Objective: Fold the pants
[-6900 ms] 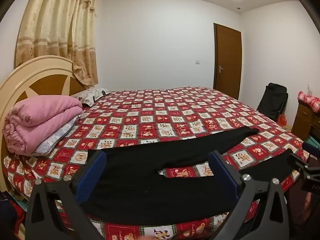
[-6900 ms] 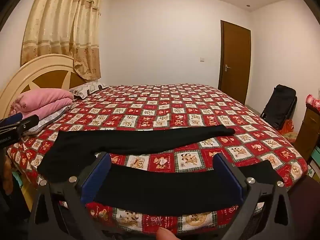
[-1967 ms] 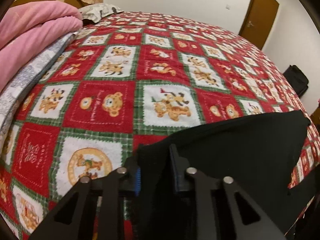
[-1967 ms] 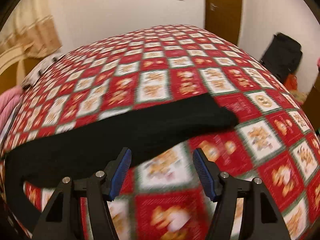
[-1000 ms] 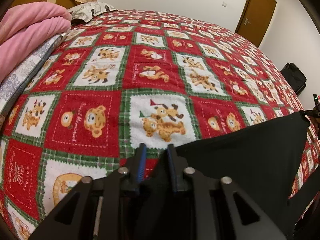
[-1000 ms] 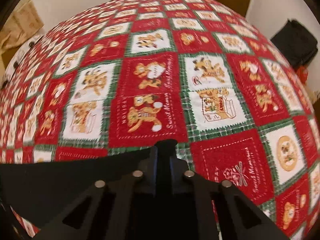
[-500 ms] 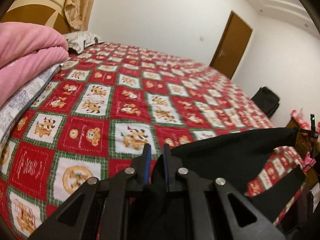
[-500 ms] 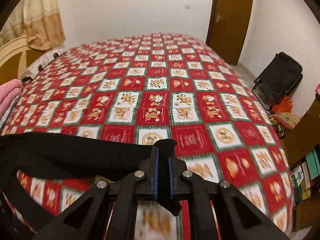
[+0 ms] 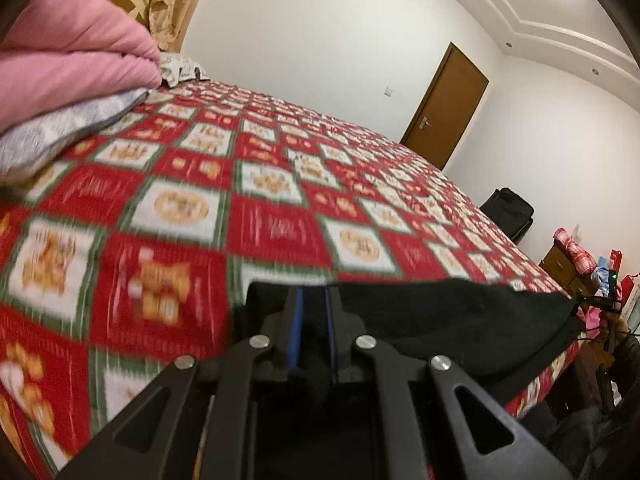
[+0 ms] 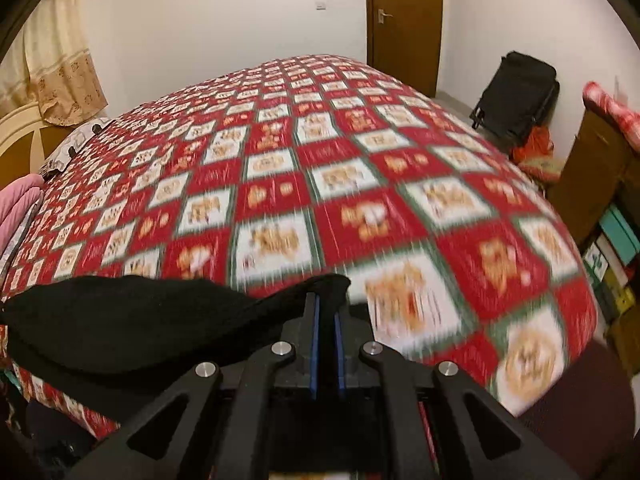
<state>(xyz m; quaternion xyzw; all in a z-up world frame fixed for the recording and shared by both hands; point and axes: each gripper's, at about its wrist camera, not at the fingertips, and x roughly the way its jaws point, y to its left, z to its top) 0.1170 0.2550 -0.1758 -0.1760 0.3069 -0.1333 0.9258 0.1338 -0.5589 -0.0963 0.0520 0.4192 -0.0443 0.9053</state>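
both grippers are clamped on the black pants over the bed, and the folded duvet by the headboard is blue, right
Not quite: the duvet is pink, as the left wrist view shows. The rest holds: the left gripper and right gripper each have their jaws shut on the black pants, held over the bed.

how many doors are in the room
1: a brown door in the far wall beyond the bed, also visible in the left wrist view. Others may be out of frame.
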